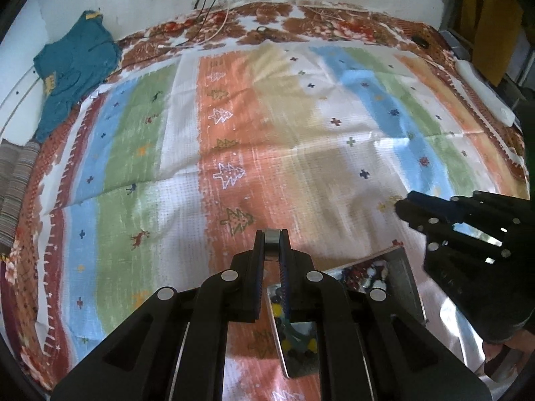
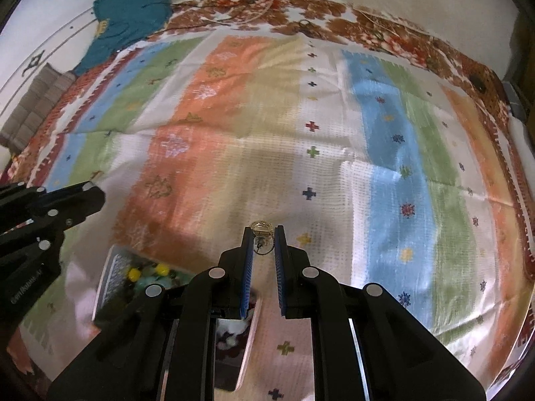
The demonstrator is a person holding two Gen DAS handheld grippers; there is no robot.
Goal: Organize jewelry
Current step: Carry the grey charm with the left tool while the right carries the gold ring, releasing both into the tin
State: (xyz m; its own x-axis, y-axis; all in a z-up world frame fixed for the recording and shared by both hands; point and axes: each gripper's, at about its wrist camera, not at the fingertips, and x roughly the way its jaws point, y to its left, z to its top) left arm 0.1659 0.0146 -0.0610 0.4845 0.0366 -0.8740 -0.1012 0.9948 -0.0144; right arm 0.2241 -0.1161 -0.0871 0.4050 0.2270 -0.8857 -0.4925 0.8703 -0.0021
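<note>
My left gripper (image 1: pixel 271 234) is pinched nearly closed on a grey metal ring (image 1: pixel 271 244), held right at the fingertips, edge-on between the pads. My right gripper (image 2: pixel 263 230) is narrow too, clamped on a small gold earring (image 2: pixel 261 230): a clear rounded top pokes above the tips and a thin wire loop hangs between the blue pads (image 2: pixel 248 264). Both held clear above the striped cloth (image 1: pixel 234 140).

The jewelry tray (image 1: pixel 398 267) sits below and behind my left fingertips, partly under the gripper body; I see yellow and dark beads in it, blurred. From the right wrist the same tray (image 2: pixel 112 267) is low and left of my right fingertips, running under the gripper. My right gripper shows to the right in the left view (image 1: pixel 401 205). A teal garment (image 1: pixel 73 67) lies far ahead-left.
</note>
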